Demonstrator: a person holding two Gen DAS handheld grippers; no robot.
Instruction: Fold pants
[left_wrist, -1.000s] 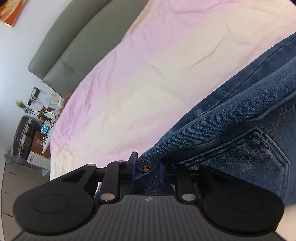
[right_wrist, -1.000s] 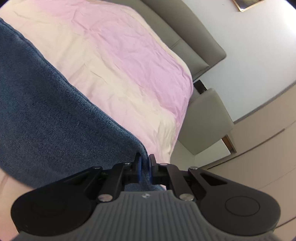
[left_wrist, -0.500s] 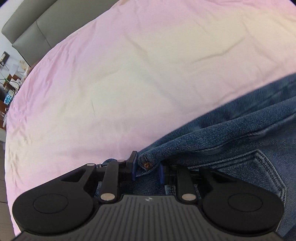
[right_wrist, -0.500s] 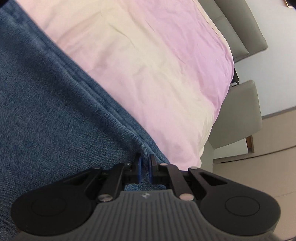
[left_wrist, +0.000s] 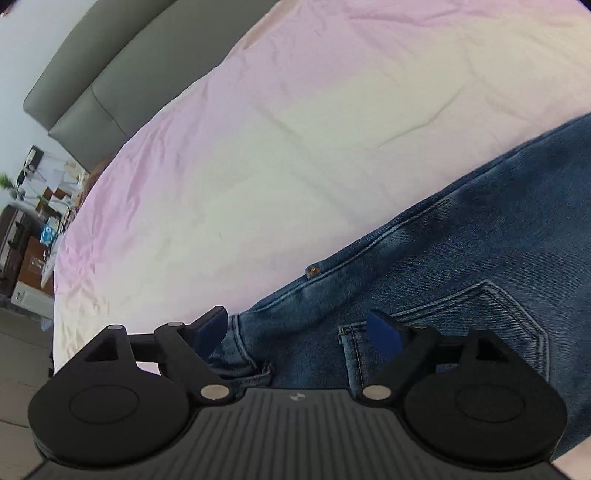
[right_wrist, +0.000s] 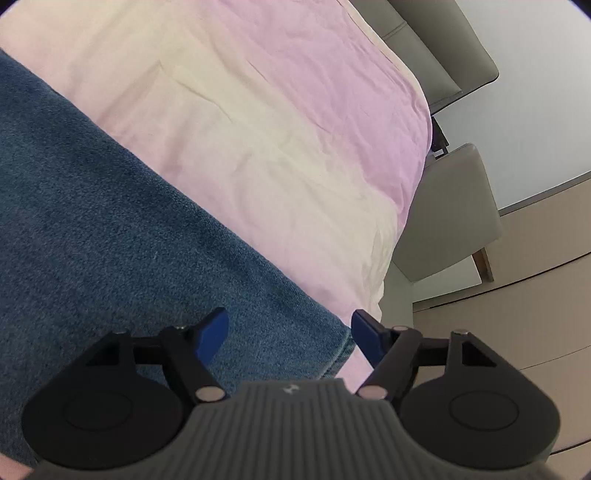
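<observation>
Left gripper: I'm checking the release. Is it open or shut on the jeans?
Open. The left gripper has its blue pads spread wide apart, with the jeans lying loose on the bed sheet between them.

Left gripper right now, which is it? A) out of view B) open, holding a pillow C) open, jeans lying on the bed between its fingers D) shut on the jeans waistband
C: the left gripper has its blue-padded fingers spread wide apart, and the jeans lie flat on the pink bed sheet with nothing clamped.
</observation>
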